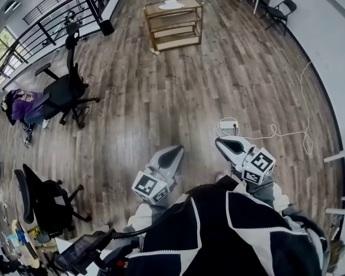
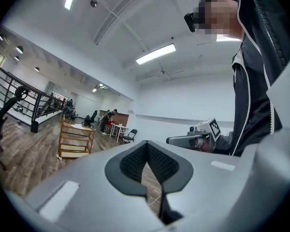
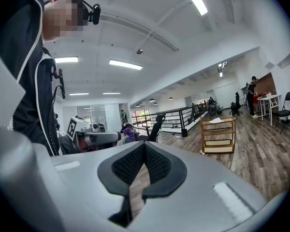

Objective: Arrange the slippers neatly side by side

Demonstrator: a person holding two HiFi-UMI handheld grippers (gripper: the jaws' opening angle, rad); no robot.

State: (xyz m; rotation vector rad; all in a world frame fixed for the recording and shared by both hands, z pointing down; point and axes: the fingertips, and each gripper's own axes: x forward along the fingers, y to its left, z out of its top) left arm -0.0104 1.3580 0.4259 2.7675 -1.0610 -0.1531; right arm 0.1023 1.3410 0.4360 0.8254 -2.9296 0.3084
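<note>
Jaws closed on nothing at both the left gripper and the right gripper, held side by side over the floor. The slippers could not be made out for certain. Likeliest spot was the wooden shelf, well ahead, with a pale item on top. The left gripper sat more in line with it; long axis unreadable.

The head view looks steeply down at the wooden floor; both gripper views face level, sharing the far shelf.
</note>
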